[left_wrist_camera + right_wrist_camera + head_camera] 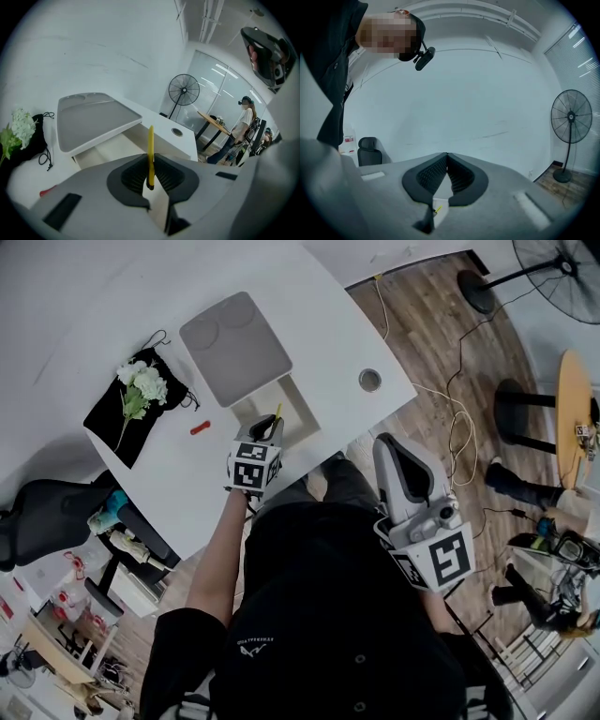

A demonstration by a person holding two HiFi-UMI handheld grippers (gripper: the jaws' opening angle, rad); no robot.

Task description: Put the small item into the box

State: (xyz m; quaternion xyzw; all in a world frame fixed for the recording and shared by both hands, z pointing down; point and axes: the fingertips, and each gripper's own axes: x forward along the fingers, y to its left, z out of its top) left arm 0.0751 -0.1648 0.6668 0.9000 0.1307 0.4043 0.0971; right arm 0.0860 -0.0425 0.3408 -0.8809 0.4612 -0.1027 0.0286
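Note:
An open white box [293, 415] with its grey-lined lid [234, 348] raised stands in the middle of the white table [178, 484]. My left gripper [270, 427] hovers at the box's near edge, shut on a thin yellow item [277, 412]. In the left gripper view the yellow item [150, 150] stands upright between the pads of the left gripper [150, 161], with the box [105, 152] just beyond. A small red item [201, 427] lies on the table left of the box. My right gripper [388, 442] is off the table to the right, shut and empty; in its own view the right gripper [447, 158] points at a wall.
A black pouch [117, 423] with a white flower [142, 382] lies at the table's left. A round cable hole [370, 380] sits near the right edge. Cables [459, 432], a fan [548, 263] and a small wooden table [572, 418] are on the floor to the right; a black chair [42, 517] is at left.

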